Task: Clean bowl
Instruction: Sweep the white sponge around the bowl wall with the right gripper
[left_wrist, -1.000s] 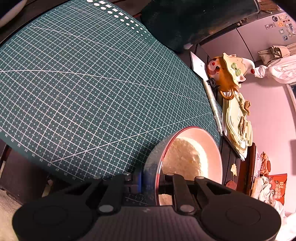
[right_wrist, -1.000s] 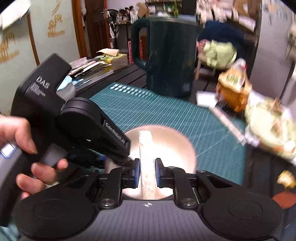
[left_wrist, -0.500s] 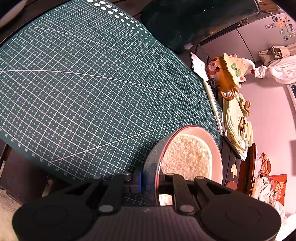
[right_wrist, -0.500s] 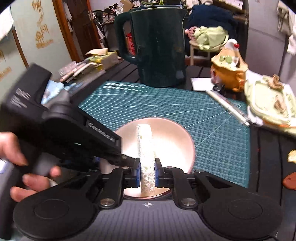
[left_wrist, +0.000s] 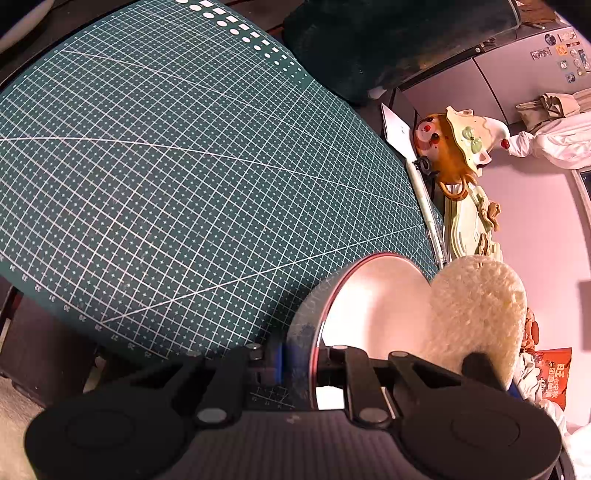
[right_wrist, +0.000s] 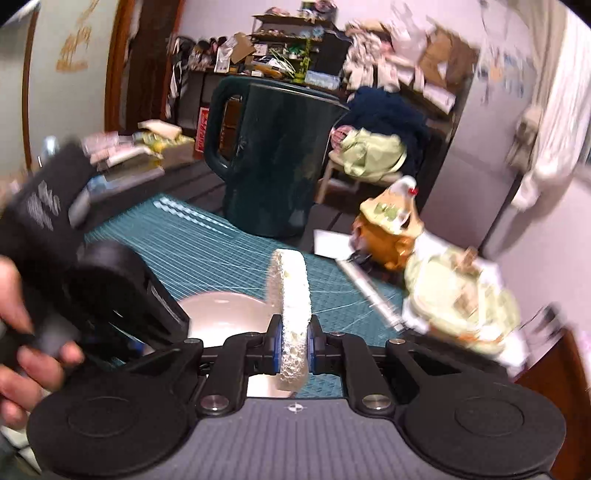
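Currently mid-wipe, I'd judge: left gripper (left_wrist: 314, 360) clamps bowl (left_wrist: 373, 299) rim, right gripper (right_wrist: 293, 345) pinches sponge (right_wrist: 291, 291) just past the rim. Next: sponge onto inner wall.

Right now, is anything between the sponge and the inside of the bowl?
Nothing visible. The sponge, pinched in the right tongs, sits just off the bowl rim, whose inside faces it unobstructed. The left tongs clamp the near rim.

Cluttered home rm: fridge (left_wrist: 517, 70), laundry (right_wrist: 369, 155).
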